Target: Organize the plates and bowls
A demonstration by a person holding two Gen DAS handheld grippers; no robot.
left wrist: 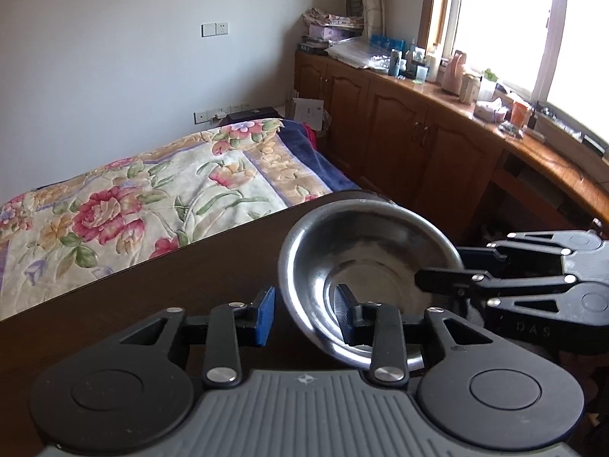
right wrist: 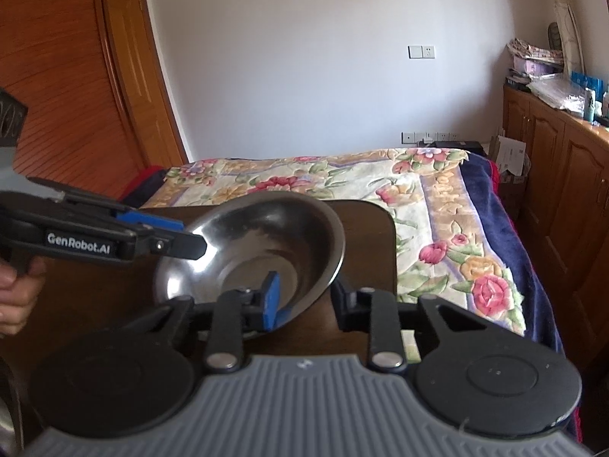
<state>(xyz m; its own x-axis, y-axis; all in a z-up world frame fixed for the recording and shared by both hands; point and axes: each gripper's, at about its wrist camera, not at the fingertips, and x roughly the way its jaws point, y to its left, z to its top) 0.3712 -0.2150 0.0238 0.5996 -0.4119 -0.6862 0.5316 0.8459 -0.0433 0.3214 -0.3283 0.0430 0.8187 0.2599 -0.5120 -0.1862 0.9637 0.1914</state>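
The steel bowl (left wrist: 367,266) sits tilted over the far right corner of the dark table (left wrist: 160,297), lifted on its rim, probably so it can be carried to a stack. Both grippers straddle that rim, spread: the left gripper (left wrist: 306,314) at the near-left edge, the right gripper (right wrist: 304,297) opposite. The table edge and bed (right wrist: 437,205) lie just beyond; open tabletop stretches left.

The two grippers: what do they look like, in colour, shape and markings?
Each gripper, left and right, has a ribbed grey body, two round black discs, black link arms with silver rivets, and jaws with blue pads. The left one carries white "GenRobot.AI" lettering. A bare hand holds it; no sleeve or cable shows.
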